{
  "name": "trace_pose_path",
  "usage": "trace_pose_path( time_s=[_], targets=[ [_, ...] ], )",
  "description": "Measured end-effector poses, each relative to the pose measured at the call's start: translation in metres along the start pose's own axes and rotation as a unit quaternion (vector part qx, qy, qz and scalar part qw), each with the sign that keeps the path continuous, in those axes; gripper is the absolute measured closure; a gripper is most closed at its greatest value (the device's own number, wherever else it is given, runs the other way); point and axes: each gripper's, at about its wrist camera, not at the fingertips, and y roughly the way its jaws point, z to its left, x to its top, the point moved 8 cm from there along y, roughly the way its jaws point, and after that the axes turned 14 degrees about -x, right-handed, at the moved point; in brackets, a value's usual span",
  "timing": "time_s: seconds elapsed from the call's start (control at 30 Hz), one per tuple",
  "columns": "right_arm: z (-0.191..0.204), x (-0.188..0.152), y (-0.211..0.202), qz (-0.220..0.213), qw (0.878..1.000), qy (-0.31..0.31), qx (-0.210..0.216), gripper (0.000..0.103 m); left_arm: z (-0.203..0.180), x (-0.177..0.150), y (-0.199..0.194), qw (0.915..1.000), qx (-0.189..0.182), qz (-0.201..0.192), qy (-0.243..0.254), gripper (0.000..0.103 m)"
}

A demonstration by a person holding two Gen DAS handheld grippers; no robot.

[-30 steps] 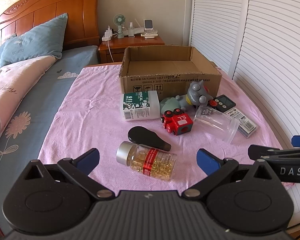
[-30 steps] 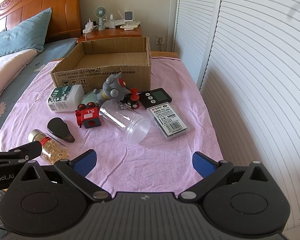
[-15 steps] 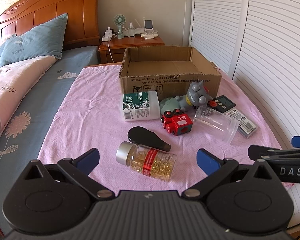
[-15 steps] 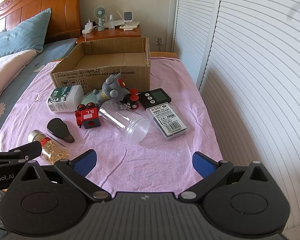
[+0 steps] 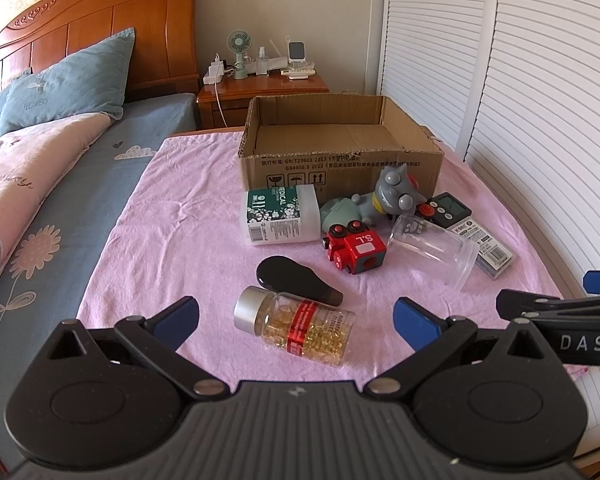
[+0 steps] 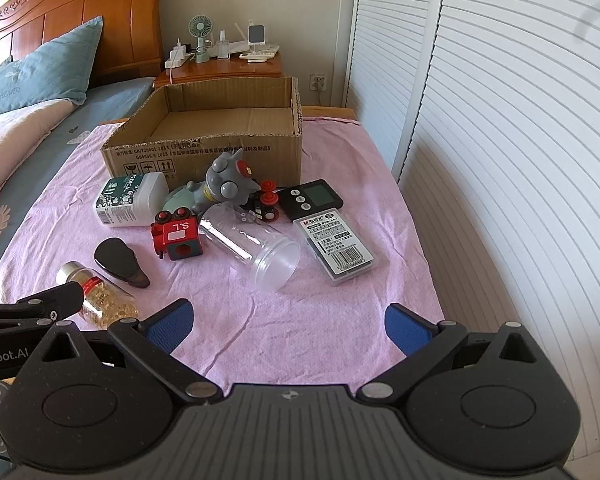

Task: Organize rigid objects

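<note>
An open cardboard box [image 5: 340,152] [image 6: 208,148] stands at the back of a pink cloth. In front lie a white bottle [image 5: 282,214], a grey toy figure [image 5: 396,194], a red toy train [image 5: 356,246] [image 6: 176,234], a clear jar [image 5: 432,250] [image 6: 256,246], a black spoon-shaped piece [image 5: 292,280], a capsule bottle [image 5: 296,324] [image 6: 96,298], a black timer [image 6: 312,198] and a flat labelled case [image 6: 338,246]. My left gripper [image 5: 296,320] is open just in front of the capsule bottle. My right gripper [image 6: 288,322] is open over bare cloth, short of the jar.
The cloth [image 5: 180,232] covers a table beside a bed [image 5: 60,184] on the left. White louvred doors [image 6: 500,140] run along the right. A wooden nightstand [image 5: 260,84] with a fan and small devices stands behind the box.
</note>
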Motion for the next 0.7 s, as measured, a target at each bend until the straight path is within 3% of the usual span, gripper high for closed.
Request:
trace_pose_path(
  time_s=[0.43,0.7],
  targets=[
    [0.004,0.004,0.002,-0.003,1.0,-0.003,0.001,0.0,0.006,0.002,0.004,0.9999,-0.01,0.003,0.0,0.001],
    [0.01,0.007,0.011,-0.006,1.0,-0.008,0.012,0.0,0.014,-0.002,0.018,0.999,-0.038,0.023,0.012,0.001]
  ],
)
